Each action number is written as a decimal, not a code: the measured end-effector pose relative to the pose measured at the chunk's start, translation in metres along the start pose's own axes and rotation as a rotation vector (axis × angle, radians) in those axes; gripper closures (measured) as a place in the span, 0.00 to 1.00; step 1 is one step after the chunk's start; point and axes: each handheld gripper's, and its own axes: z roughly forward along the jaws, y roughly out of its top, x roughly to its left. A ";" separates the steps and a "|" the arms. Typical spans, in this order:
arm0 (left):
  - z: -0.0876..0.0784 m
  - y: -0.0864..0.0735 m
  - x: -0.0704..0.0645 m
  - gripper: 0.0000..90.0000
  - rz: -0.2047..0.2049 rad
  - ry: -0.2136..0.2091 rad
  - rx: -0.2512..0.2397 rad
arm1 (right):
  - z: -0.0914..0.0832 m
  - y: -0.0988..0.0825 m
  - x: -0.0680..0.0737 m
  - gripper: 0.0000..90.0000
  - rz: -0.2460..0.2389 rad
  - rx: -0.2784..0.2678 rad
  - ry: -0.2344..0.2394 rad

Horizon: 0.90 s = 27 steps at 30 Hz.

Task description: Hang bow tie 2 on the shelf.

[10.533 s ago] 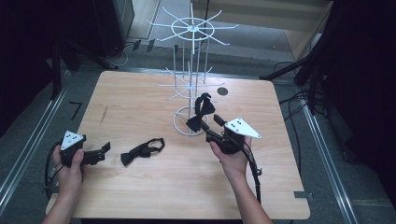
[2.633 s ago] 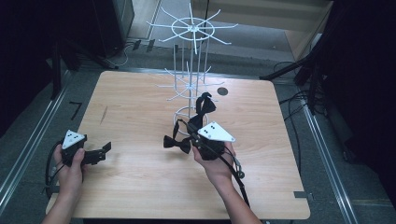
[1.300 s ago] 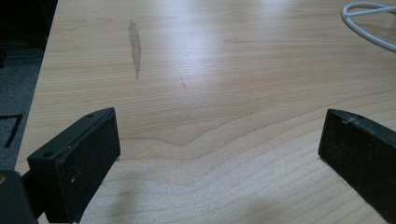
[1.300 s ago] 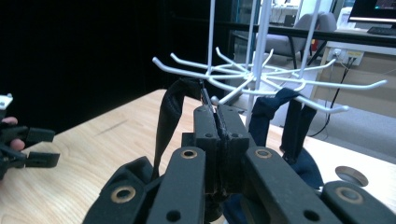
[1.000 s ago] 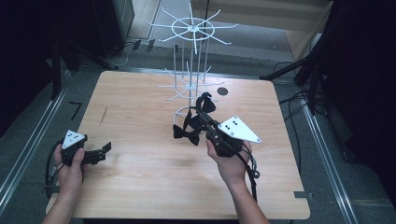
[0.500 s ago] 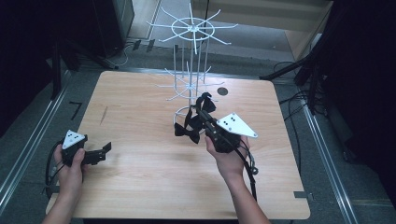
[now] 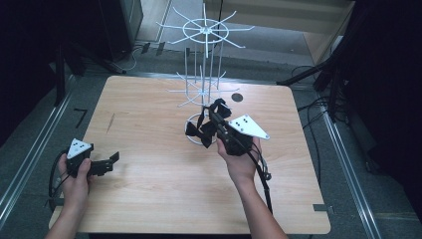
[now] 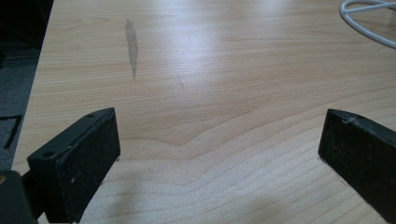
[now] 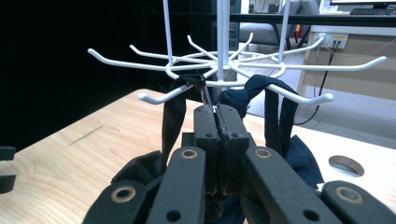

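A white wire rack (image 7: 204, 74) stands at the middle back of the wooden table (image 7: 149, 194). My right gripper (image 7: 213, 118) is shut on the thin strap of a black bow tie (image 7: 196, 130), which dangles over the rack's round base. In the right gripper view the closed jaws (image 9: 218, 114) hold the strap (image 9: 173, 112) up at a hook (image 9: 159, 95) of the lower tier. A second dark bow tie (image 9: 275, 107) hangs from a neighbouring hook. My left gripper (image 7: 112, 162) rests open near the table's front left, with only bare wood between its pads (image 8: 88, 158).
A round hole (image 7: 237, 97) is cut in the tabletop to the right of the rack. Dark stands and cables surround the table on the floor. A grey streak (image 8: 131, 44) marks the wood ahead of the left gripper.
The bow tie that lay on the table earlier is now lifted in my right gripper and carried to the rack's lower hooks. Over the last second it edged closer. The left gripper stayed put.
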 end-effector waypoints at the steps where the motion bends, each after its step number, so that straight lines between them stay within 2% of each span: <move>1: 0.000 0.000 0.000 0.00 0.000 0.001 0.000 | 0.002 0.000 0.000 0.99 0.006 0.001 -0.001; 13: 0.000 0.000 0.000 0.00 0.000 -0.001 -0.001 | 0.017 -0.002 0.006 0.98 -0.008 0.036 0.004; 15: 0.000 0.000 0.000 0.00 0.000 -0.001 0.000 | 0.017 -0.003 0.007 0.91 -0.014 0.043 0.007; 16: 0.000 0.000 0.000 0.00 0.000 -0.001 0.000 | 0.017 -0.003 0.007 0.91 -0.014 0.043 0.007; 18: 0.000 0.000 0.000 0.00 0.000 0.000 0.000 | 0.015 -0.006 0.007 0.81 -0.022 0.036 0.008; 20: 0.000 0.000 0.000 0.00 0.000 -0.001 0.000 | 0.013 -0.008 0.006 0.76 -0.022 0.038 0.013; 24: 0.000 0.000 0.000 0.00 0.000 0.000 0.000 | 0.010 -0.011 0.004 0.72 -0.022 0.043 0.020; 27: 0.000 0.000 0.000 0.00 0.000 0.000 0.000 | 0.005 -0.015 0.001 0.65 -0.038 0.044 0.044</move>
